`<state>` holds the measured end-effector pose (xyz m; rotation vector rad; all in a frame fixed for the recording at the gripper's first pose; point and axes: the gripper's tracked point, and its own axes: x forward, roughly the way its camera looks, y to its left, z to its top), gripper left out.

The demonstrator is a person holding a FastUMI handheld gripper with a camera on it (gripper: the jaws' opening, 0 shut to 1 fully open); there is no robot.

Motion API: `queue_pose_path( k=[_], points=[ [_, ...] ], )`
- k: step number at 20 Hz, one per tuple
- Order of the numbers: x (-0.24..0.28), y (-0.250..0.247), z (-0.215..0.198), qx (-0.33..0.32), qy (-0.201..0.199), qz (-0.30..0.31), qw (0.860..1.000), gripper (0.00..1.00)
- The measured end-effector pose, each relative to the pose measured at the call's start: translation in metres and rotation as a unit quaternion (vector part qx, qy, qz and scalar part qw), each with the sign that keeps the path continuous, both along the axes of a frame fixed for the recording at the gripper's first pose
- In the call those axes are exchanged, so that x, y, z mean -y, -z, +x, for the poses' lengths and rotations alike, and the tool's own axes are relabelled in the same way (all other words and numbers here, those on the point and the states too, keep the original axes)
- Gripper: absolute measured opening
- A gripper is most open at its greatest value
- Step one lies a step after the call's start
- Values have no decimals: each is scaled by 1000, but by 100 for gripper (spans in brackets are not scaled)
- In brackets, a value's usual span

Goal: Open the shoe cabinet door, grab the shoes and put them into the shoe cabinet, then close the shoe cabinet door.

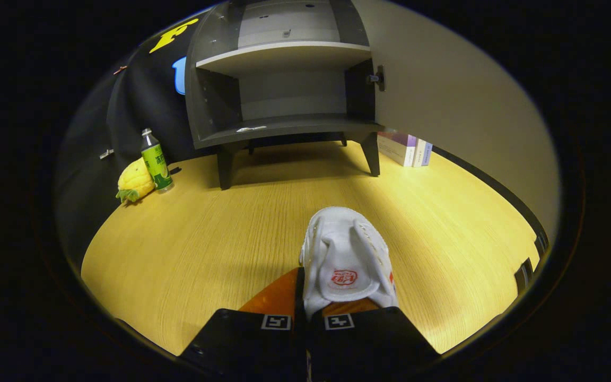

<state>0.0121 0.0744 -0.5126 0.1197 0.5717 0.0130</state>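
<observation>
Gripper (305,313): fingers drawn nearly together, pinching the heel of a white shoe (347,257) above the wooden tabletop (204,239). Shoe cabinet (284,90): beyond, door (443,90) swung open at right, shelves bare. Step judged: carrying. Next: forward reach onto lower shelf (284,126), clearing its front lip and door edge. Path between: open.

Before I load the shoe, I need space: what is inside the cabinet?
The open cabinet holds two bare shelves, with a small pale scrap on the lower one. The gripper is shut on the white shoe.
</observation>
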Motion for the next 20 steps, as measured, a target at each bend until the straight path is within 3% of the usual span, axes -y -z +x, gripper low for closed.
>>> queue_pose_path(
  k=[9, 20],
  points=[
    [17, -53, 4, 31, -14, 11, 999, 5],
    [14, -251, 10, 112, -17, 23, 993, 5]
  ],
)
